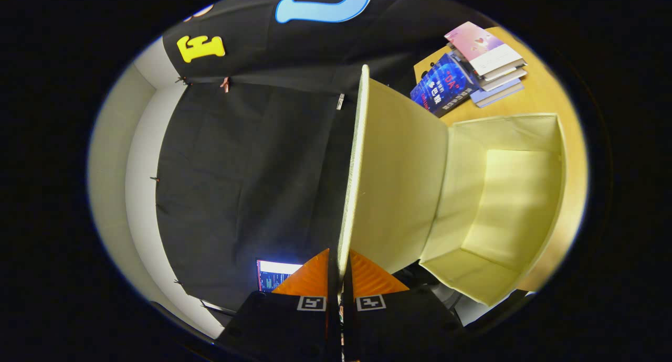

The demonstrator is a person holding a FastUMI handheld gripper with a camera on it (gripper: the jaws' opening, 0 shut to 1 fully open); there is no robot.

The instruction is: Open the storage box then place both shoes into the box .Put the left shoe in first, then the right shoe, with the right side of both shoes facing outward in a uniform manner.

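The storage box (504,204) stands on the wooden table (551,94), its inside bare and its lid (394,178) swung up on edge. The gripper (338,278) pinches the lid's free edge, both fingers pressed on it. Judging by this, the opening step is nearly finished; next the lid needs letting go where it will stay back, then the left shoe fetched. A stack of books (472,68) lies beyond the box, well apart. A lit screen (275,274) glows beside the fingers.

Gripper (338,265) with ribbed wedge fingers; black body, two square, seemingly fiducial, markers
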